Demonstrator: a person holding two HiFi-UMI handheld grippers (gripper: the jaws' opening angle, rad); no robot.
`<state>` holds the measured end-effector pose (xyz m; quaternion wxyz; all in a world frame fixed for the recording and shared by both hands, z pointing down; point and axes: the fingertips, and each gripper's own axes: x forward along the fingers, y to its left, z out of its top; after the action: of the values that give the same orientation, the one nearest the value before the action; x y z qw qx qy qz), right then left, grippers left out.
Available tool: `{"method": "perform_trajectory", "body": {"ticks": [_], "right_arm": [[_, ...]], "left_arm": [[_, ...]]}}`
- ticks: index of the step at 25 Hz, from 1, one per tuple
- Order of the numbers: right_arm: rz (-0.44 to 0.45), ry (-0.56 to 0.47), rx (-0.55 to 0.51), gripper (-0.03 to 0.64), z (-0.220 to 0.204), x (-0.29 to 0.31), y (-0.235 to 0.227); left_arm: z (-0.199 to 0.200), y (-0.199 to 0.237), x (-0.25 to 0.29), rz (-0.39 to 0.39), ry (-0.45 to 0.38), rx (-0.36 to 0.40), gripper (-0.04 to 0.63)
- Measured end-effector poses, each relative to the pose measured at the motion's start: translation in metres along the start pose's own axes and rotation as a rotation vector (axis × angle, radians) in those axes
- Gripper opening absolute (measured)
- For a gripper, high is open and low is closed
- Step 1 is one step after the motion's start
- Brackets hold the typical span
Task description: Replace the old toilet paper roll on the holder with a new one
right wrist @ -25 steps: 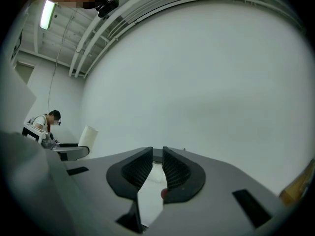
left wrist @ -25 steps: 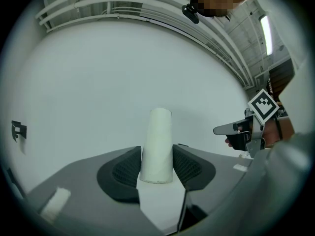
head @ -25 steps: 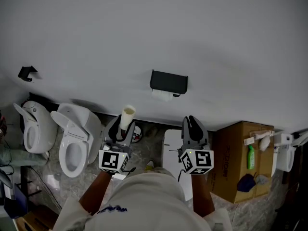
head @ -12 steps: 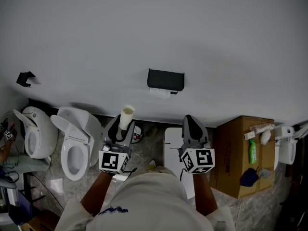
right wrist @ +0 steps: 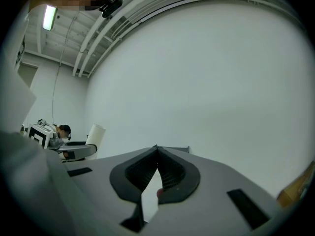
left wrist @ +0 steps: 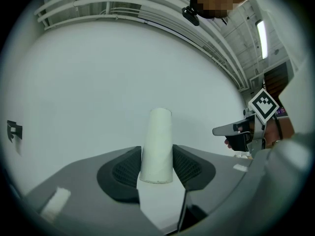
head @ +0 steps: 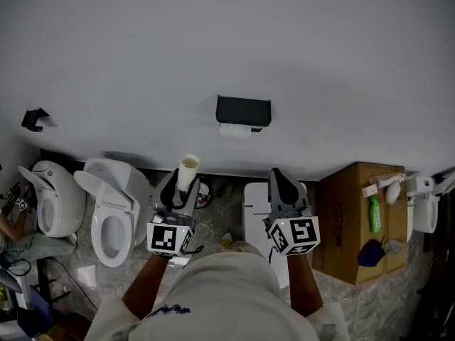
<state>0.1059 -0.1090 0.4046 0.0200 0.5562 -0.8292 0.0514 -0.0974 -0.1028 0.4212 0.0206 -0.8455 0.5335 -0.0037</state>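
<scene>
**Right jaws close on nothing; left holds the tube**

Since a second ago the head view has tipped a little, so the black holder (head: 244, 110) on the wall (head: 227, 41) sits slightly higher at centre frame, and the cardboard box (head: 353, 219) at lower right has risen with it; both grippers have kept their places at lower centre. The right gripper (head: 279, 177) has just been closing; its own view shows the right gripper (right wrist: 157, 154) with the ribbed pads meeting at the tips and nothing between them.

The left gripper (head: 179, 185) stands partly open, its pads pressed on either side of a pale cardboard tube (head: 188, 171). In the left gripper view the tube (left wrist: 157, 141) stands upright between the jaws of the left gripper (left wrist: 156, 165), rising well above them. It also shows at the left of the right gripper view (right wrist: 94, 134).

A strip of white paper (head: 234, 130) hangs just under the holder; the holder is well apart from both grippers, above them in the frame.

Two white toilets (head: 110, 204) (head: 50, 194) stand at lower left; a white rectangular object (head: 254, 208) lies on the floor between the grippers; a green bottle (head: 375, 215) rests on the box; a small black bracket (head: 32, 118) is fixed to the wall at the left edge.
</scene>
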Motion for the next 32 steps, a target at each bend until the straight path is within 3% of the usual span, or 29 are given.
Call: {"method": "perform_trajectory", "body": {"ticks": [13,32], "right_arm": [[-0.027,0.014,-0.007,0.003,-0.005,-0.015,0.014],[-0.078,0.053,-0.009,0.003,-0.009,-0.013,0.005]], "left_arm": [[-0.003,0.006,-0.020,-0.014,-0.006,-0.012,0.196],[-0.002,0.011,-0.005,-0.045,-0.003,-0.023,0.196]]}}
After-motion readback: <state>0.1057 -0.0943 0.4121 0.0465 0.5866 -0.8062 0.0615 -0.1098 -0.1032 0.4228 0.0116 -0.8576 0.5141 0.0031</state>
